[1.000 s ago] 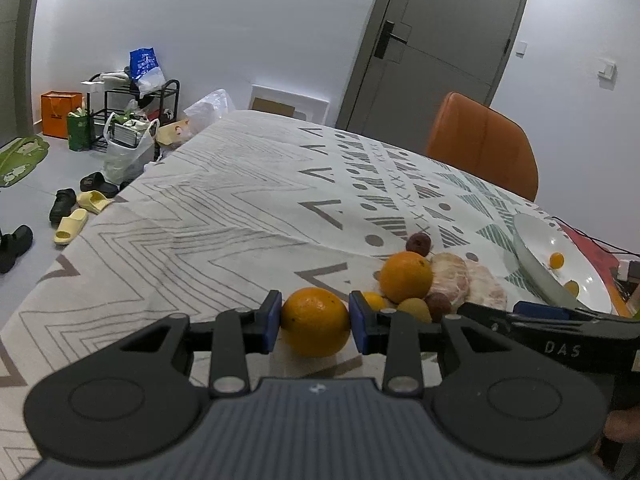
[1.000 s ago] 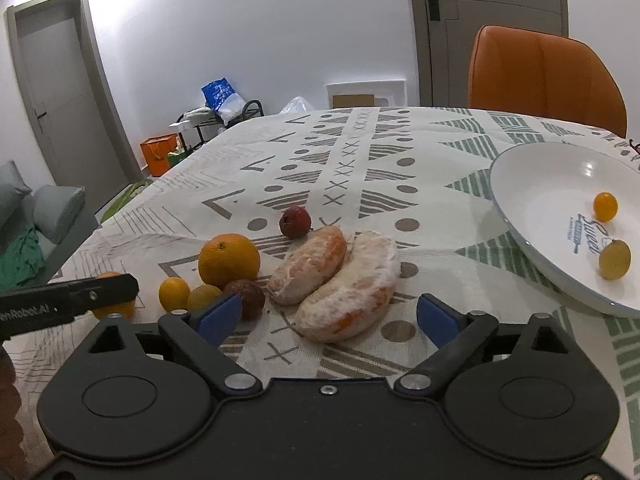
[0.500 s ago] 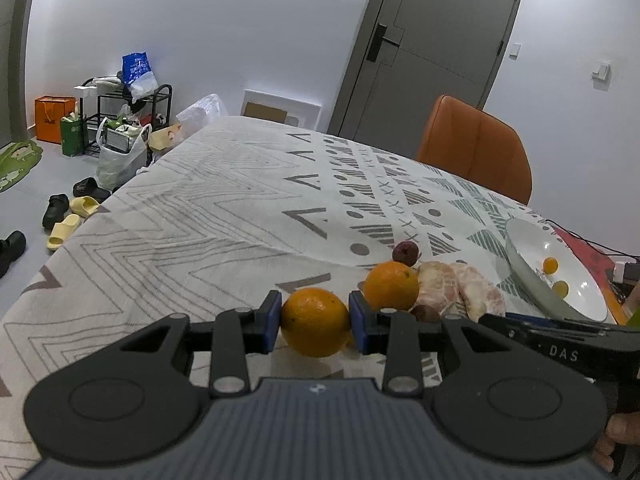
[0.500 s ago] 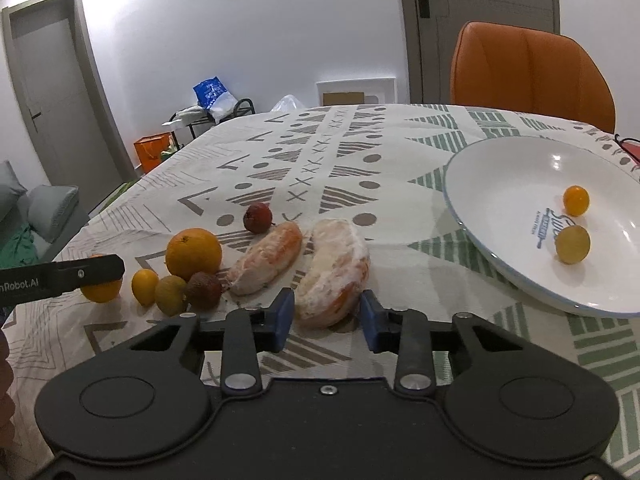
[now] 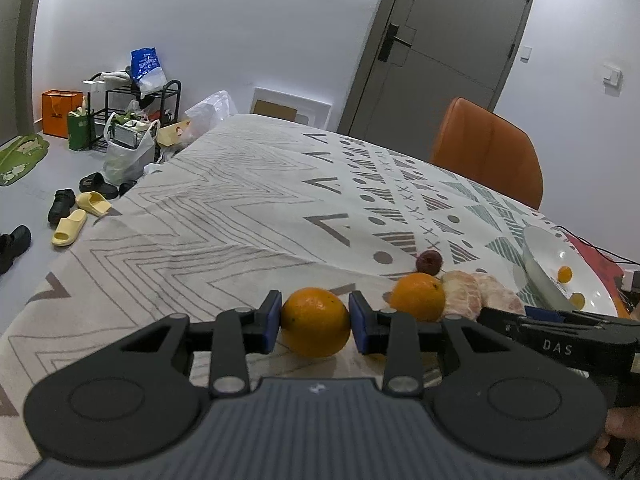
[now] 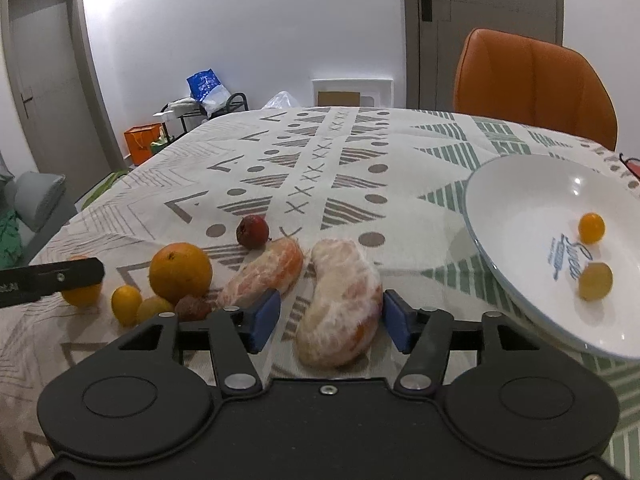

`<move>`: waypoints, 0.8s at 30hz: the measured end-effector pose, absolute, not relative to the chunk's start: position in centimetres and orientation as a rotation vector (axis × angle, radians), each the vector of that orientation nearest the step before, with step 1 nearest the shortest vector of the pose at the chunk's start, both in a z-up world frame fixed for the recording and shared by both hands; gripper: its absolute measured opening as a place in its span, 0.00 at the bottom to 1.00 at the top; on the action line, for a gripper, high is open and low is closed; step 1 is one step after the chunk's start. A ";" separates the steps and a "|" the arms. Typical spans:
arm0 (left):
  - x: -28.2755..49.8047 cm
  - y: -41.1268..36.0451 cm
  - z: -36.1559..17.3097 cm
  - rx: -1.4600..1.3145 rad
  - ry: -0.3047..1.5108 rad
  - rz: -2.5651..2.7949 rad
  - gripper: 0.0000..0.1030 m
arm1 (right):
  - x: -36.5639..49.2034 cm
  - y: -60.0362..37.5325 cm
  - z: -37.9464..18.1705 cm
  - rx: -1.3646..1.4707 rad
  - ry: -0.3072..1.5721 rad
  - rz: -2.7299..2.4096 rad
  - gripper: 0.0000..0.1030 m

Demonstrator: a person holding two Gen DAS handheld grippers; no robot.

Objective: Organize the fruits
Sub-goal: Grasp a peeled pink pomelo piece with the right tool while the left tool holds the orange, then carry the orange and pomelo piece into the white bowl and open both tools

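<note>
My left gripper point(image 5: 314, 326) is shut on a whole orange point(image 5: 315, 318), held just over the patterned tablecloth. My right gripper point(image 6: 330, 322) is open, its blue pads on either side of a peeled citrus piece point(image 6: 340, 296) lying on the cloth, with a small gap on the left. A second peeled piece point(image 6: 268, 272) lies beside it. Further left are another orange point(image 6: 180, 274), a small red fruit point(image 6: 253, 231), two small yellow fruits point(image 6: 126, 304) and a brown one point(image 6: 192, 307). The white plate point(image 6: 520, 200) at the right holds two small yellow-orange fruits point(image 6: 592, 227).
An orange chair point(image 6: 532, 84) stands at the table's far right side. The table's left edge point(image 5: 100, 232) drops to a floor with slippers, bags and a rack. The far half of the tablecloth point(image 6: 320, 152) carries nothing.
My right gripper narrowed, then widened again and moved forward, so the peeled piece now lies between its pads. My left gripper has kept hold of the orange and lifted slightly.
</note>
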State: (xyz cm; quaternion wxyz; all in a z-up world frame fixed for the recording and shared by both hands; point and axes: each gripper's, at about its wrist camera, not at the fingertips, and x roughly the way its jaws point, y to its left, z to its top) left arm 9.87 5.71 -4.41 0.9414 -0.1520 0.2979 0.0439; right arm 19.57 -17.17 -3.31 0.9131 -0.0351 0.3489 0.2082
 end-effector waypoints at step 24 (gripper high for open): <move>11.2 3.0 -3.0 -0.287 0.584 0.026 0.34 | 17.4 -21.6 -0.6 -0.025 0.609 0.391 0.37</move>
